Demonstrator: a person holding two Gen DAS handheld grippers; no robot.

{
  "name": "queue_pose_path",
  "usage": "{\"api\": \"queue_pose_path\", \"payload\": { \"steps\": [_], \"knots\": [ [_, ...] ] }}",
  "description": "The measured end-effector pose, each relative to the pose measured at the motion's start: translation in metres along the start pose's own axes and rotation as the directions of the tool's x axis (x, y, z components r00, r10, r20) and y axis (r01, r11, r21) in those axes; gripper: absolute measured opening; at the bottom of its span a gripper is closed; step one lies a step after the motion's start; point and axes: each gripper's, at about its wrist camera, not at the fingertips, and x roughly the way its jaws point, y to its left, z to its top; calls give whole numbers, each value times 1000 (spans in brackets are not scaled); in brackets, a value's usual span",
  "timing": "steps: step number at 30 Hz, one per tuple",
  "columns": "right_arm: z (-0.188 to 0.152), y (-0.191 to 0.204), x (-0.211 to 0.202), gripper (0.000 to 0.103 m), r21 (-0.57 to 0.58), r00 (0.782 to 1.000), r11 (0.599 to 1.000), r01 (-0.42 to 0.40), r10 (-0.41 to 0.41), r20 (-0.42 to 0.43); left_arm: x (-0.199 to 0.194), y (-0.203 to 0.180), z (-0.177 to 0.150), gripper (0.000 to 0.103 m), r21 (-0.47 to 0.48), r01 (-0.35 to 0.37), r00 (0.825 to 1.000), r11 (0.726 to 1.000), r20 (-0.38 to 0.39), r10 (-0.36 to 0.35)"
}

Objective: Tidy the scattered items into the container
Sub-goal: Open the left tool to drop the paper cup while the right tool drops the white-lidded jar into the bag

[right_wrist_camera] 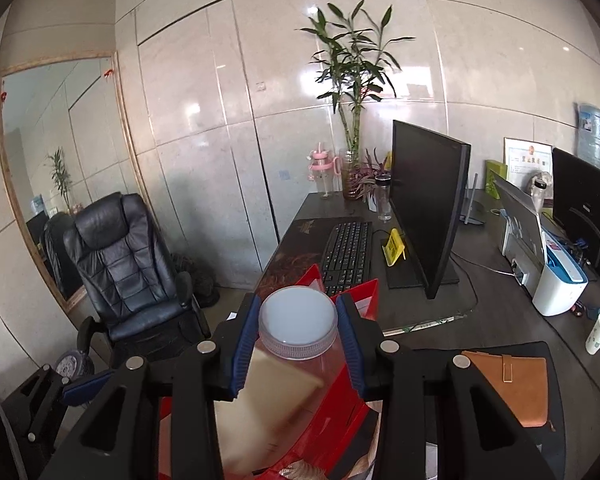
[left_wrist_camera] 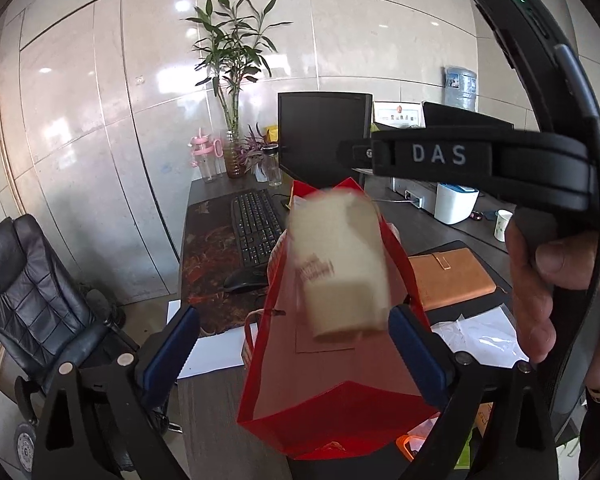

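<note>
A red paper bag [left_wrist_camera: 332, 368] stands open on the dark desk. My left gripper [left_wrist_camera: 294, 316] is open, its blue pads [left_wrist_camera: 172, 352] wide apart on either side of the bag. A blurred cream box [left_wrist_camera: 340, 264] is in the bag's mouth, touching neither pad. In the right wrist view my right gripper [right_wrist_camera: 298, 304] is shut on a clear jar with a white lid [right_wrist_camera: 298, 320], held over the red bag [right_wrist_camera: 336, 412]. The cream box [right_wrist_camera: 260, 396] shows inside the bag below the jar. A hand [left_wrist_camera: 536, 280] holds the right gripper's handle at the right of the left wrist view.
A keyboard [left_wrist_camera: 256, 228], a mouse [left_wrist_camera: 244, 280] and a monitor [left_wrist_camera: 324, 136] lie behind the bag. A brown notebook [left_wrist_camera: 452, 276] and white papers [left_wrist_camera: 480, 336] sit to its right, with a paper cup [right_wrist_camera: 599, 332] further right. A black office chair [right_wrist_camera: 128, 264] stands left of the desk.
</note>
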Motion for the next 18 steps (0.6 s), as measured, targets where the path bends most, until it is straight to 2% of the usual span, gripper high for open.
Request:
{"api": "queue_pose_path", "payload": {
  "steps": [9,15,17,18],
  "knots": [
    [-9,2,18,43,-13,998,1000,2,-3,-63,-3,0,-2,98,4,2,1000,1000,-3,-2],
    [-11,5,21,44,-26,997,1000,2,-4,-74,-1,0,-2,98,4,7,1000,1000,-7,-7],
    [-12,6,22,53,-27,997,1000,2,-4,-76,0,0,-2,98,1,9,1000,1000,-9,-9],
    [-12,6,22,68,-25,997,1000,4,-6,-75,1,1,-3,98,0,10,1000,1000,-12,-10]
  ]
}}
